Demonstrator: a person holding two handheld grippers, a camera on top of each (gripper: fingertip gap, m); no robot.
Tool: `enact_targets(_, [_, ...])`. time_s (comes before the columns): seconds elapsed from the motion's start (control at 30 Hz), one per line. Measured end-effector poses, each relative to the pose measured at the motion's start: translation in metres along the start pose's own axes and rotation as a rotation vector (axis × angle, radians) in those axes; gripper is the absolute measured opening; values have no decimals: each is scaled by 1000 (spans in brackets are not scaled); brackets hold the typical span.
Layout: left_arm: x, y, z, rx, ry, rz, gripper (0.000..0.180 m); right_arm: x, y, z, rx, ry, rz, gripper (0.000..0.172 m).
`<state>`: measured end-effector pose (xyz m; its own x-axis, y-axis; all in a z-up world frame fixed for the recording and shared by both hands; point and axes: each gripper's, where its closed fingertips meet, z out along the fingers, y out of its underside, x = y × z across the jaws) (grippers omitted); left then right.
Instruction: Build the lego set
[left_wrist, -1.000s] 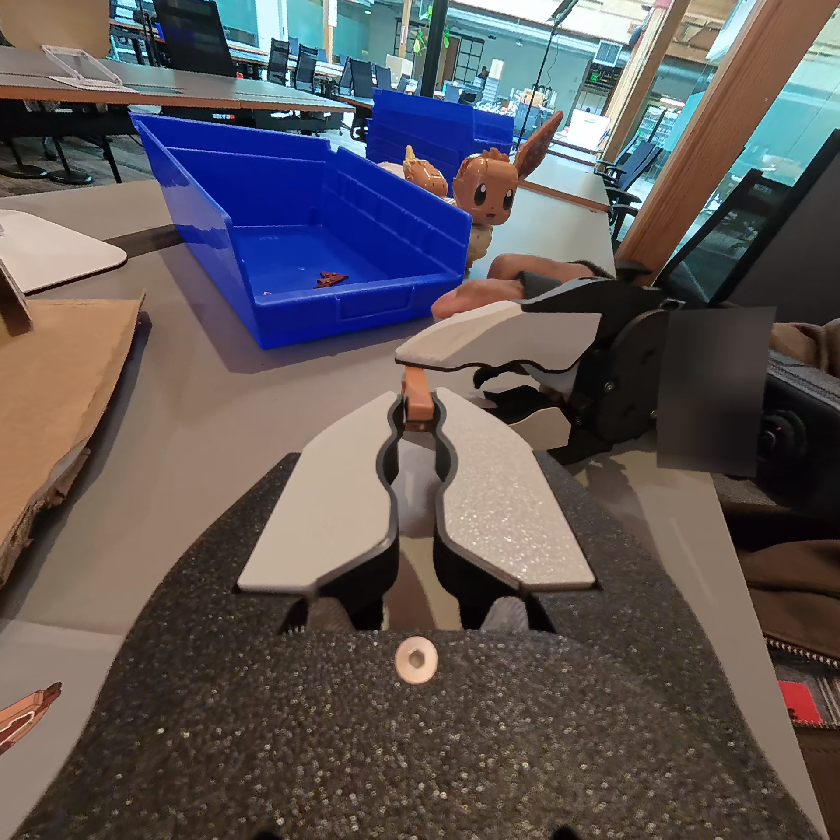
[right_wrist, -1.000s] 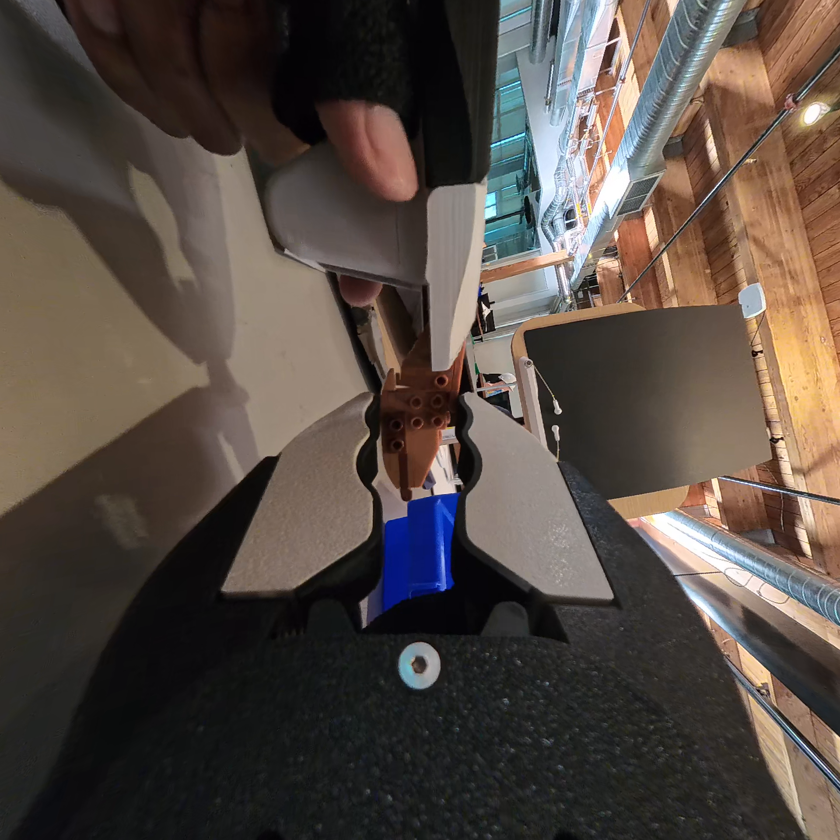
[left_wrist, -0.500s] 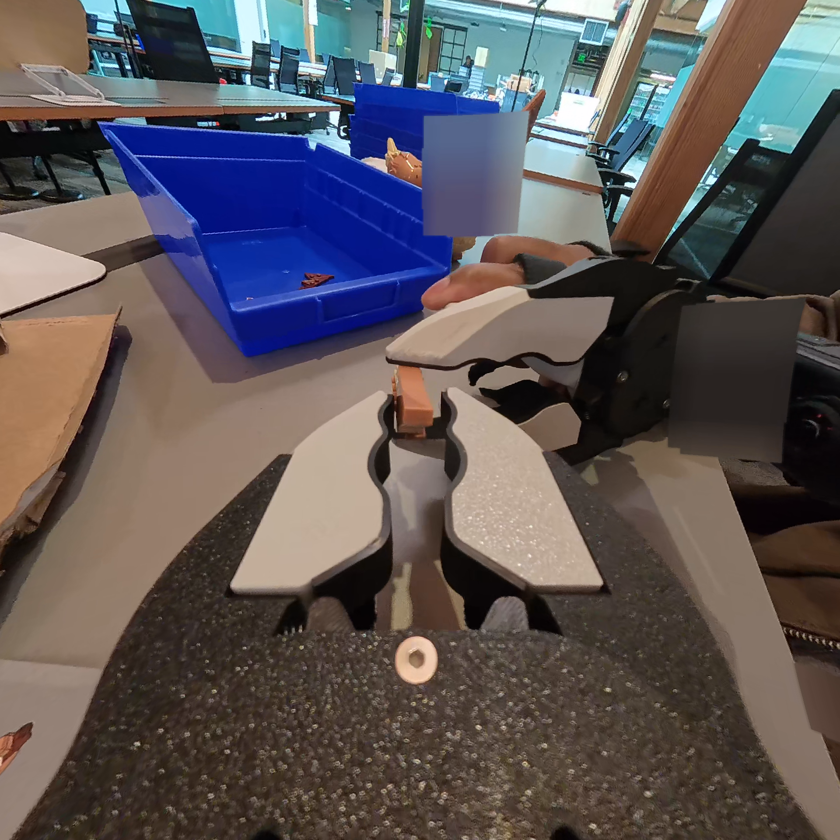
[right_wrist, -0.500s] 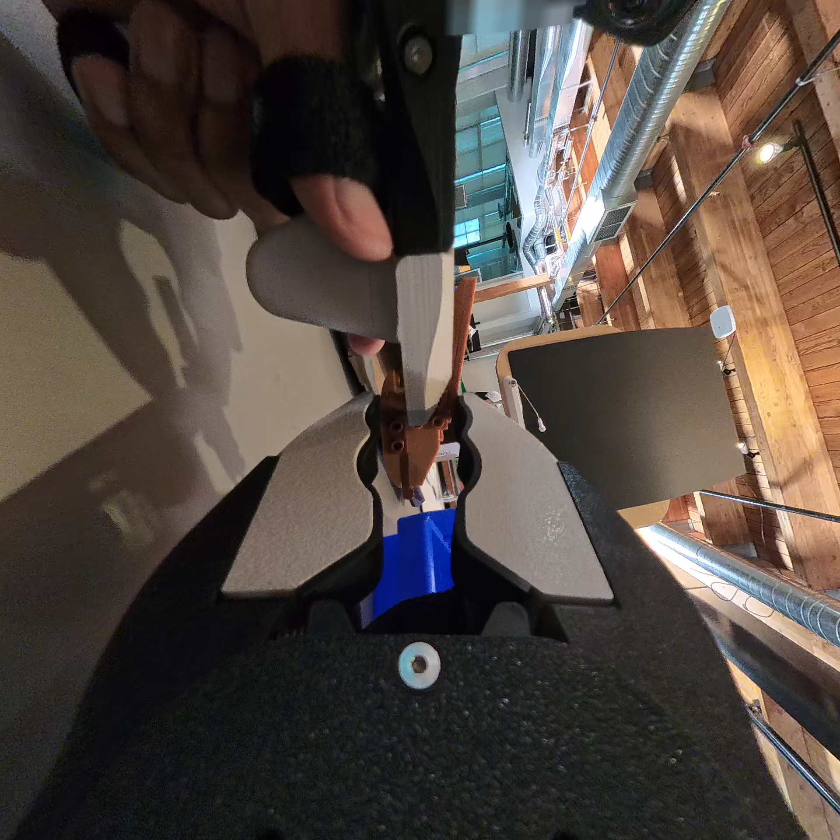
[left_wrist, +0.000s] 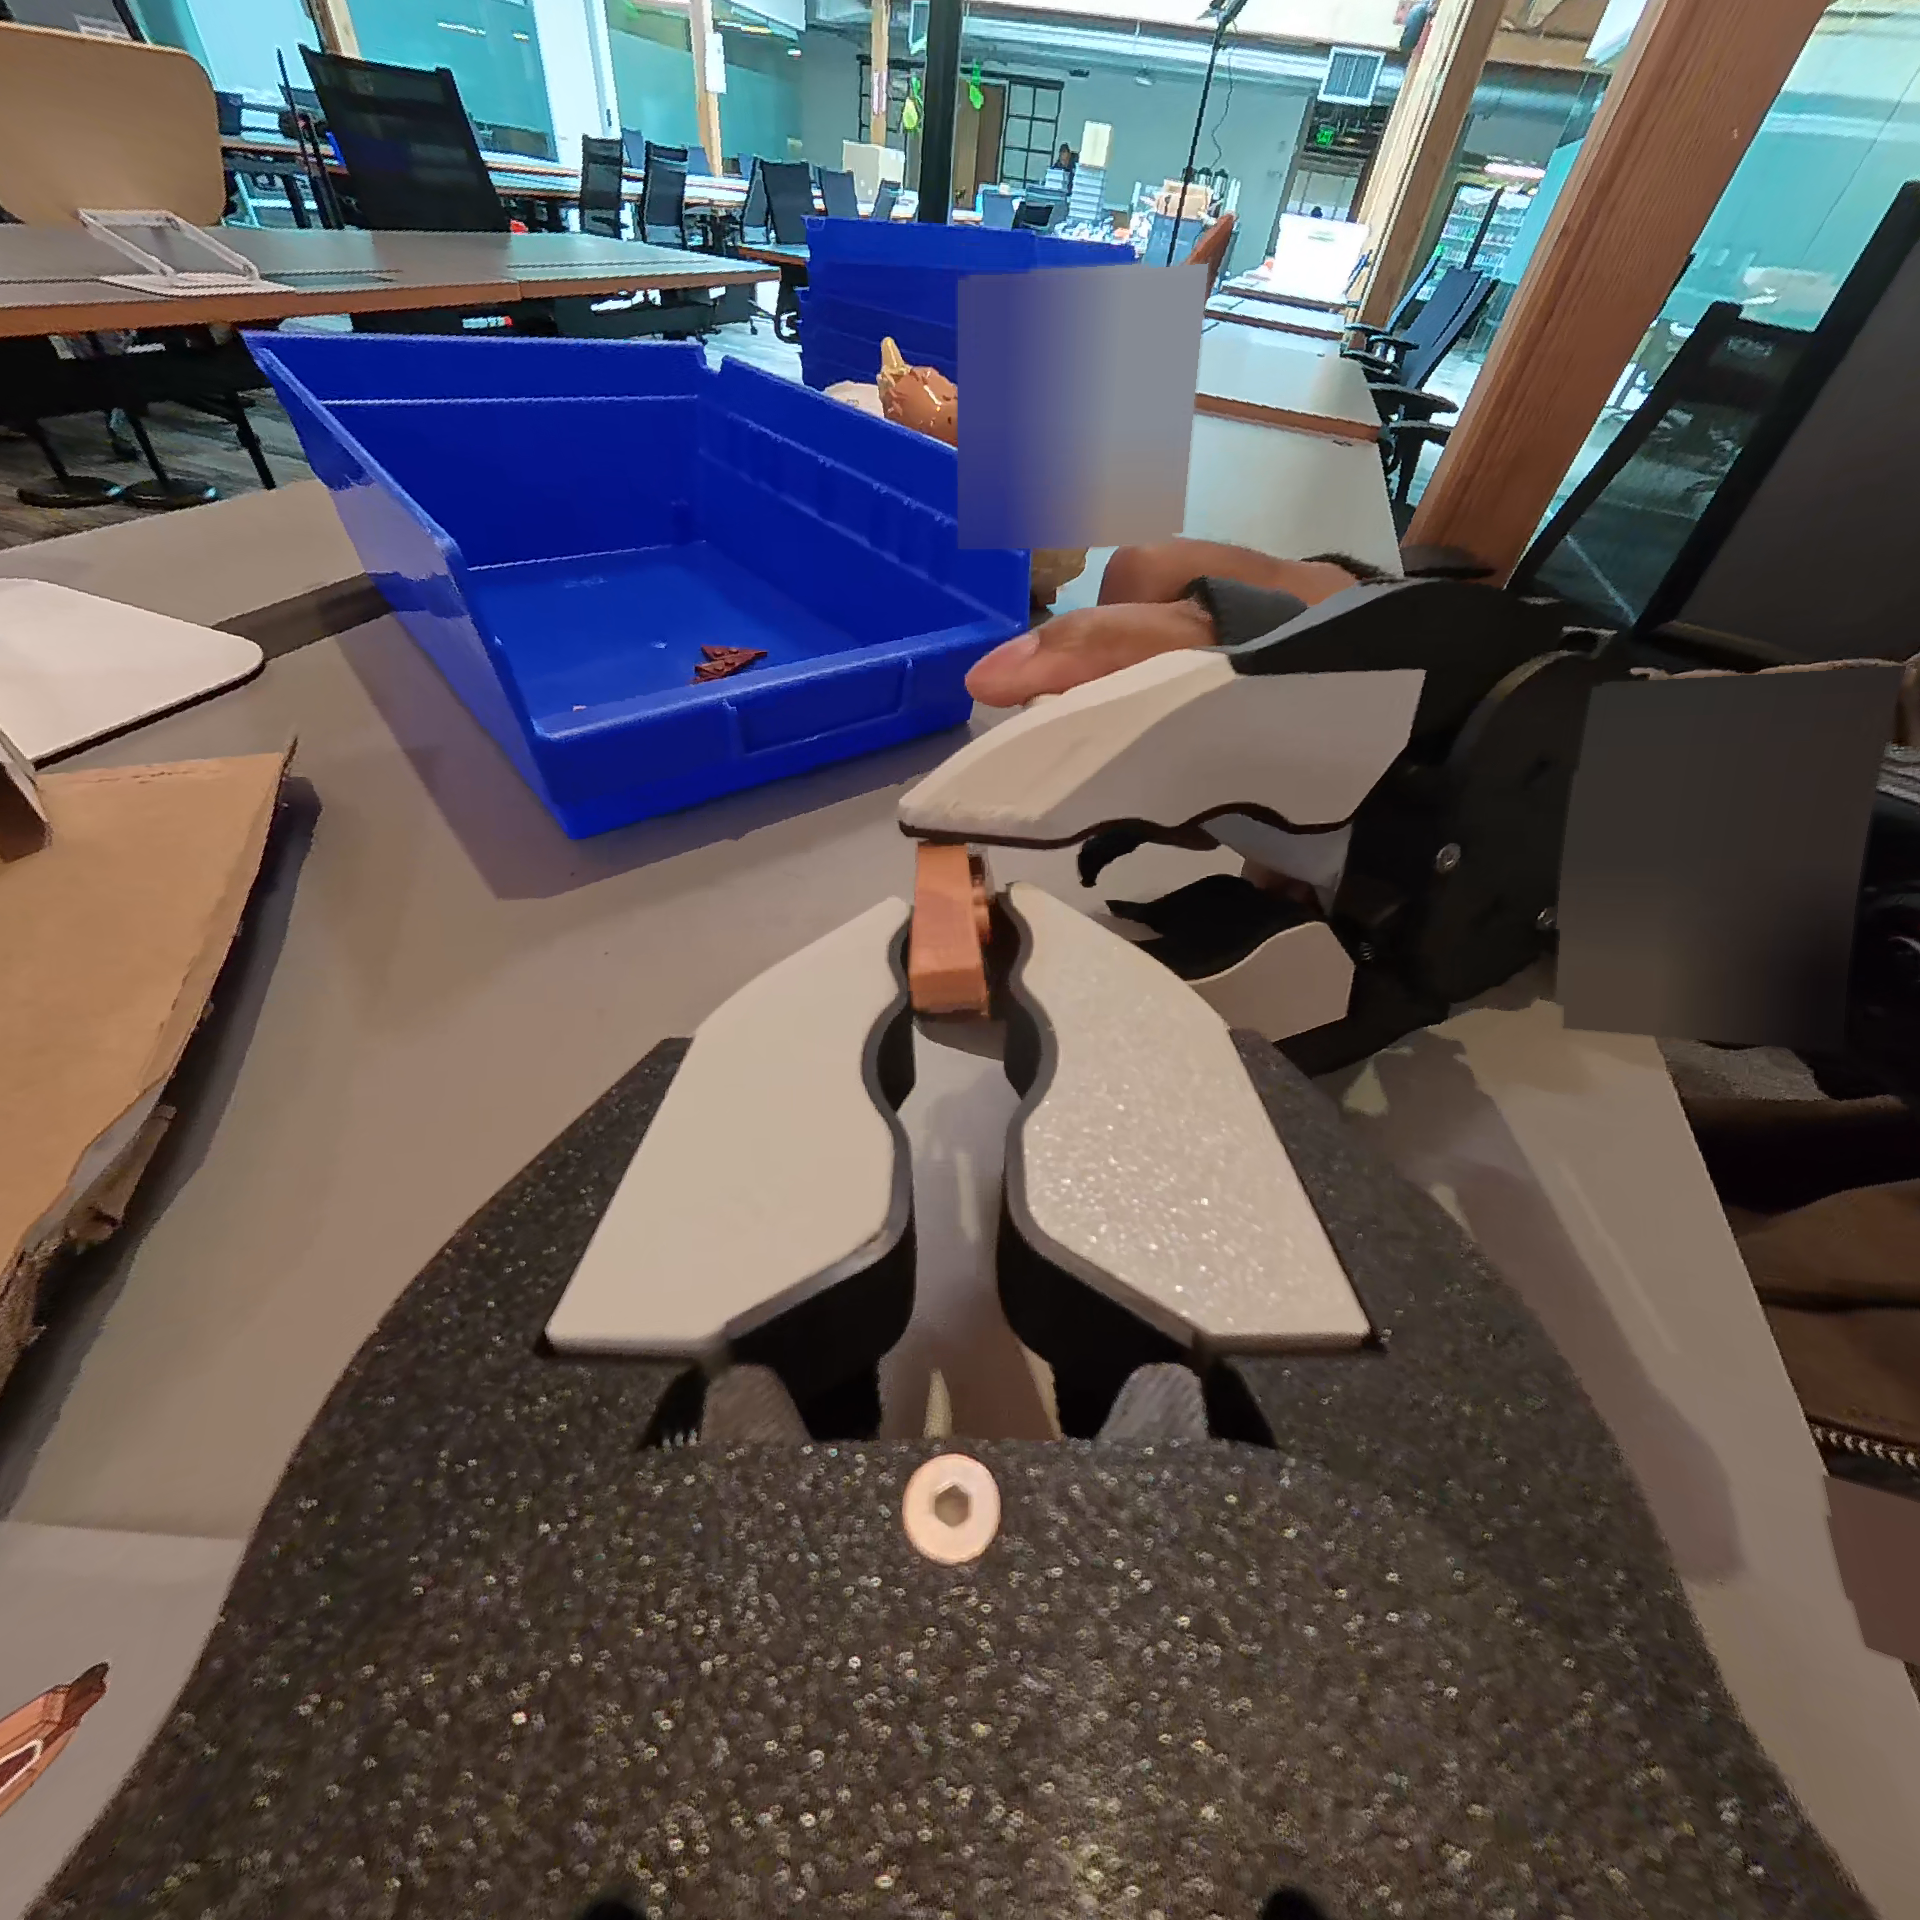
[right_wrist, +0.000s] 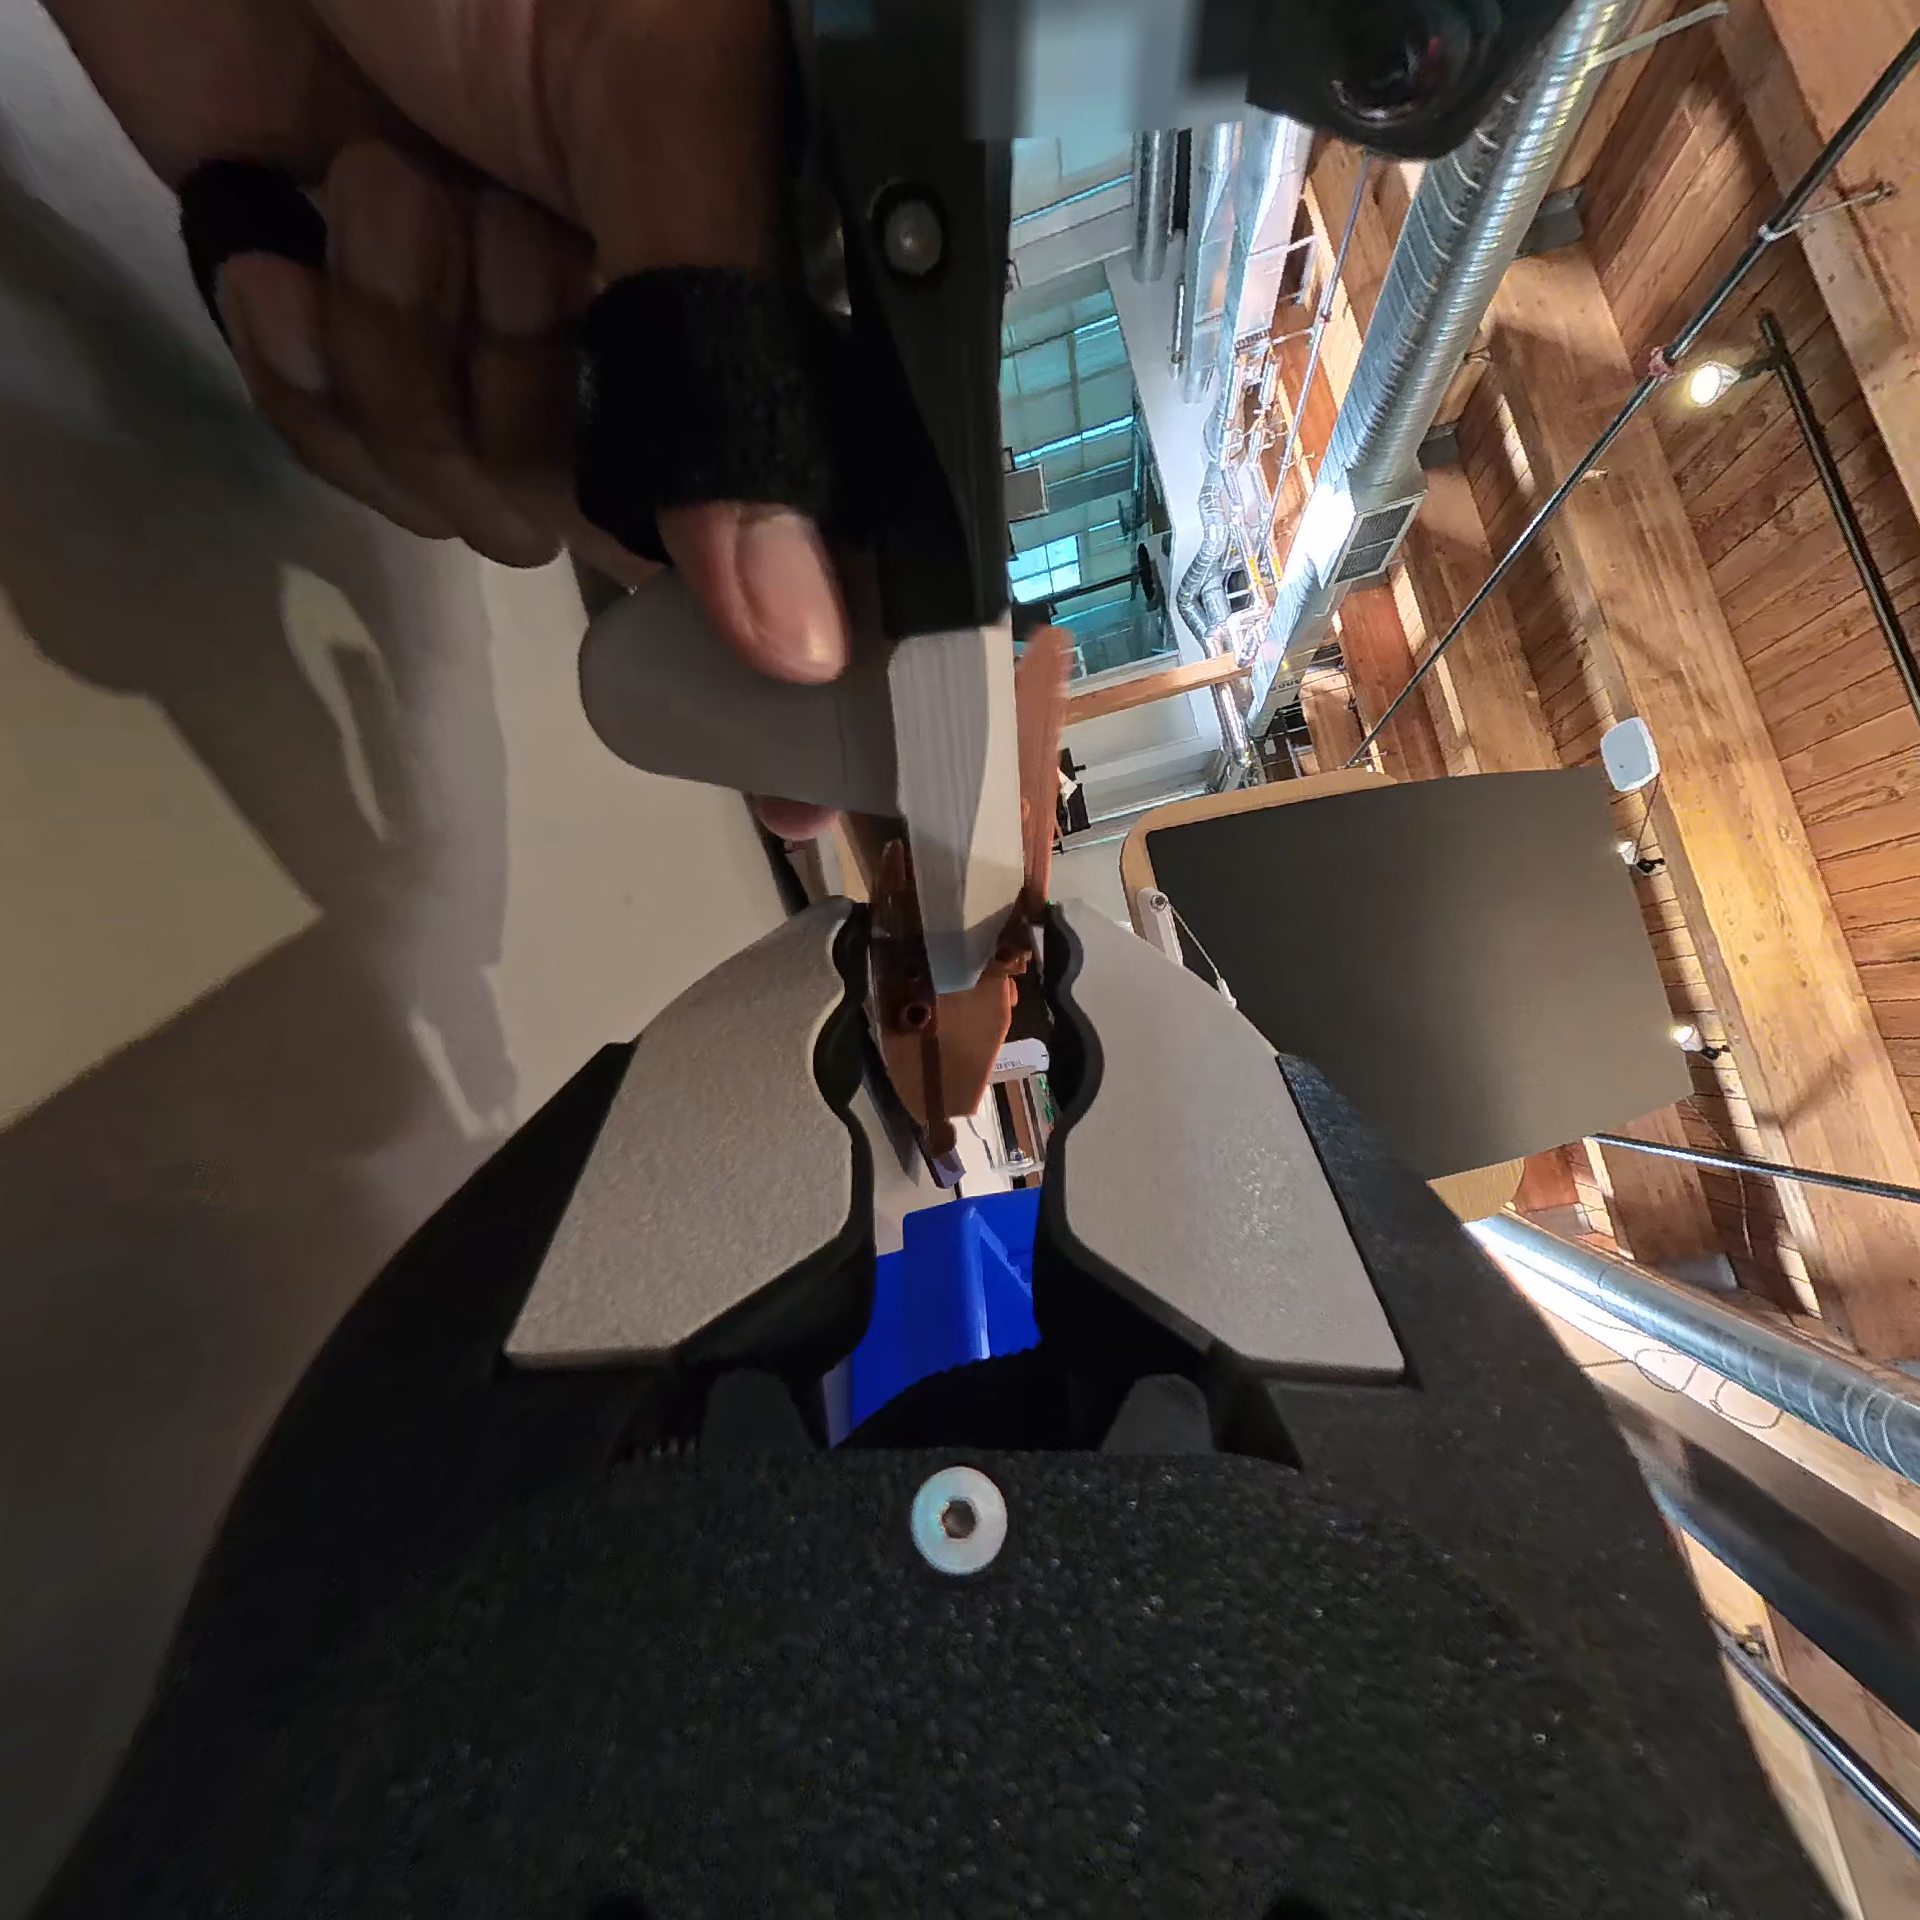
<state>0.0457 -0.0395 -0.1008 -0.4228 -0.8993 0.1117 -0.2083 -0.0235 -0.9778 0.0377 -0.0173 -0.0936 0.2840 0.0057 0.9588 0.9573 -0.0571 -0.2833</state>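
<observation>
You are clamping the left gripper (left_wrist: 951, 940) on the edge of a brown brick piece (left_wrist: 948, 940), while the right gripper (right_wrist: 951, 971) is gripping that same piece (right_wrist: 961, 1039) across its width; both sets of pads are pressing on one small studded part, so any twist between your hands is risking a pop-out or a snapped joint. Beyond the fingertips, the blue bin (left_wrist: 644, 582) is sitting well apart on the grey table (left_wrist: 436, 1018); a dropped piece is likely landing on the table instead.

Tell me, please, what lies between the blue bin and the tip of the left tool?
Only bare grey tabletop and the bin's shadow, as the left wrist view shows. The blue bin stands apart from the left tool, which grips a brown brick piece.
</observation>
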Motion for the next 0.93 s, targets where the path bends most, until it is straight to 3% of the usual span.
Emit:
enact_targets(0.3, [-2,-1,-4,-14,-10,8,11,-1,4,1,-17,-12,2,41])
enact_targets(0.8, [1,15,-4,-107,60,-35,13,-20,12,0,-37,-137,-16,27])
enact_targets(0.93, [-15,19,-22,-221,-37,63,34,-34,27,-3,-97,-260,10,27])
